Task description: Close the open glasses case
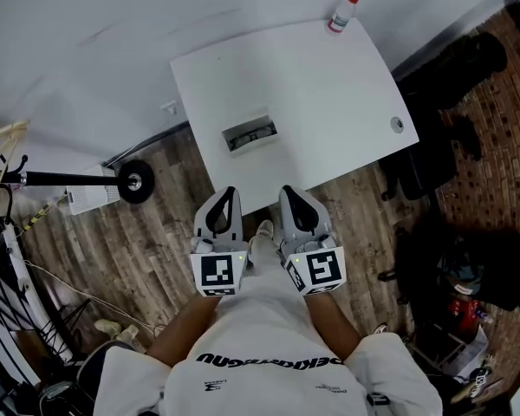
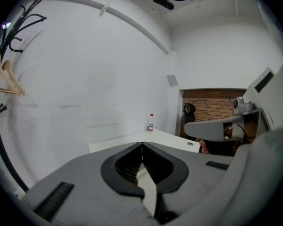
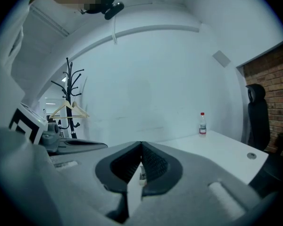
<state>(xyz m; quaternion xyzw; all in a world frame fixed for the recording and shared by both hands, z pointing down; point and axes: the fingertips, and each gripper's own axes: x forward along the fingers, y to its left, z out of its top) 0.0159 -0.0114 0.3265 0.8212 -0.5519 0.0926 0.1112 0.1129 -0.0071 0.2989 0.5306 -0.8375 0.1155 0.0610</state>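
- In the head view the open glasses case [image 1: 250,134] lies on the white tabletop [image 1: 329,94], near the front edge and a little left of the middle, with its grey inside facing up
- Both grippers are held low in front of the person, over the wooden floor [image 1: 147,250] and just before the tabletop edge, well apart from the case
- The left gripper [image 1: 228,194] has its jaws pressed together; the left gripper view shows the two dark pads meeting at the tip with nothing between them
- The right gripper [image 1: 289,191] is the same: in the right gripper view its jaws touch at the tip and pinch nothing
- Only the head view shows the case clearly; in the two gripper views the jaws cover the near part of the tabletop
- A small plastic bottle [image 1: 342,13] with a red cap stands upright at the far corner of the tabletop, and all three views show it
- A round cable hole [image 1: 397,124] sits near the right edge of the tabletop
- The right gripper view shows a black coat stand [image 3: 68,98] with a wooden hanger [image 3: 68,109] against the white wall, and a black office chair [image 3: 257,112] at the right
- The left gripper view shows a brick wall [image 2: 207,102] behind the tabletop, and the right gripper passing at its right side
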